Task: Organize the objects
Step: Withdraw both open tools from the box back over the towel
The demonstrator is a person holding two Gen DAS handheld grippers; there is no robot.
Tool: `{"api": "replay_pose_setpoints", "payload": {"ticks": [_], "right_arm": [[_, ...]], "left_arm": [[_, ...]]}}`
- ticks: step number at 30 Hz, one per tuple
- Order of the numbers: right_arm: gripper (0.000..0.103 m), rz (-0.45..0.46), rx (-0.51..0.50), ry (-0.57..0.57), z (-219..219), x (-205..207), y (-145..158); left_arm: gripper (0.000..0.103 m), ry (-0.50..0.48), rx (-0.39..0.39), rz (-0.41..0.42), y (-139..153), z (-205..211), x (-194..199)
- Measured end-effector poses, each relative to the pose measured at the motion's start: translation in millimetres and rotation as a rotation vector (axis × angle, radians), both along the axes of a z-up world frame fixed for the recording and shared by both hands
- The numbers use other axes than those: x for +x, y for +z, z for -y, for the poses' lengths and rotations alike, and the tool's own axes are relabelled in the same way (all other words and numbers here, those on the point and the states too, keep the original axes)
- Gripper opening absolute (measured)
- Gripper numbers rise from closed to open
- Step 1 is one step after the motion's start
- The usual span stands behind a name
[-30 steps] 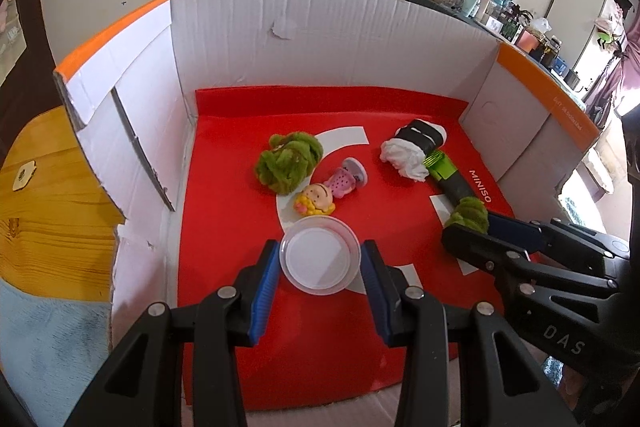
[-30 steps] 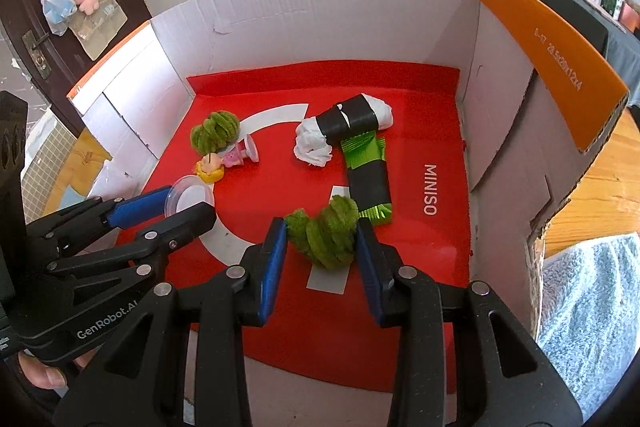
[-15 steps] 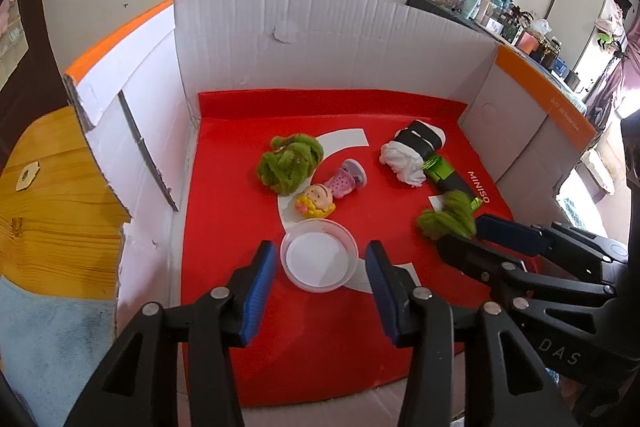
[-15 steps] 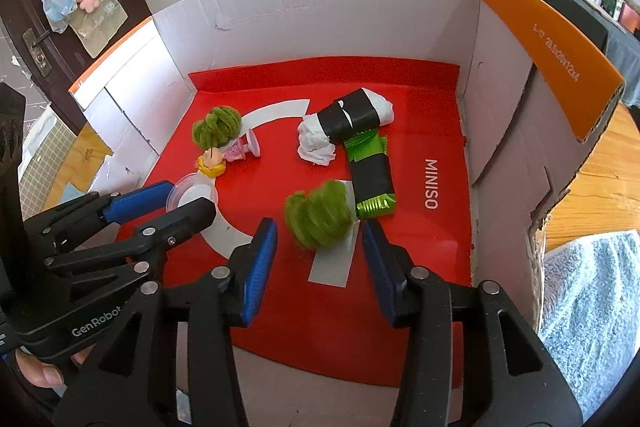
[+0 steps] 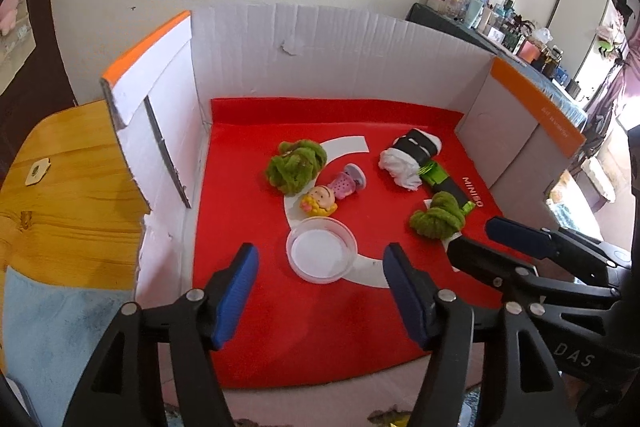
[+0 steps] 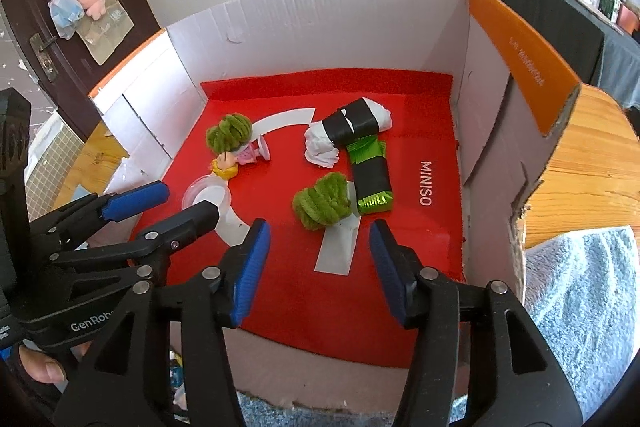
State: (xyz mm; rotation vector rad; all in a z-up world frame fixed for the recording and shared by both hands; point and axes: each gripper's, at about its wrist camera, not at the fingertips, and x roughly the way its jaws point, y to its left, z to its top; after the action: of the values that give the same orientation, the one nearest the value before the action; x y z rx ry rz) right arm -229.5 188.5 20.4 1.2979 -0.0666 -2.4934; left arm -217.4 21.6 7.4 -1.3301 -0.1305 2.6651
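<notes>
Left wrist view: your left gripper [image 5: 318, 291] hangs with fingers spread wide and empty, the white dish [image 5: 321, 249] just ahead between them. Close carelessly and a finger may skid the light dish into the doll [image 5: 320, 201] behind it. The cardboard wall [image 5: 168, 131] crowds your left; open red mat [image 5: 312, 339] lies nearer you.

Right wrist view: your right gripper [image 6: 318, 267] is also wide open, holding nothing, with the near green pom-pom [image 6: 322, 203] just ahead, seemingly touching the green-and-black packet [image 6: 370, 183]. Push in and you could nudge both. The box's right wall [image 6: 492, 131] is well apart; the left gripper sits close beside.
</notes>
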Motion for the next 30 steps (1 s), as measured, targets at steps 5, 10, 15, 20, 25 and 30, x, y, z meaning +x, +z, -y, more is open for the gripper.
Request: {"api": "replay_pose_setpoints", "payload": {"ticks": [5, 10, 15, 20, 25, 30], "right_arm": [[0.053, -0.015, -0.003, 0.007, -0.2, 6.1, 6.0], [0.057, -0.035, -0.008, 0.010, -2.5, 13.7, 13.0], [0.057, -0.060, -0.014, 0.012, -5.5, 25.7, 22.0], [0.060, -0.077, -0.019, 0.015, -5.8, 37.9, 28.7], [0.062, -0.085, -0.021, 0.014, -7.0, 48.9, 30.2], [0.067, -0.089, -0.025, 0.015, -6.8, 58.8, 31.3]], "left_arm": [[0.068, -0.002, -0.009, -0.009, 2.6, -1.6, 7.0], [0.068, -0.006, -0.006, -0.025, 8.0, -2.2, 15.1], [0.068, -0.003, -0.005, -0.043, 15.1, 0.9, 24.9], [0.076, 0.006, -0.004, -0.059, 19.6, 5.3, 35.6], [0.076, 0.009, 0.001, -0.072, 25.6, 8.3, 48.1], [0.085, 0.019, 0.000, -0.095, 32.5, 11.5, 61.2]]}}
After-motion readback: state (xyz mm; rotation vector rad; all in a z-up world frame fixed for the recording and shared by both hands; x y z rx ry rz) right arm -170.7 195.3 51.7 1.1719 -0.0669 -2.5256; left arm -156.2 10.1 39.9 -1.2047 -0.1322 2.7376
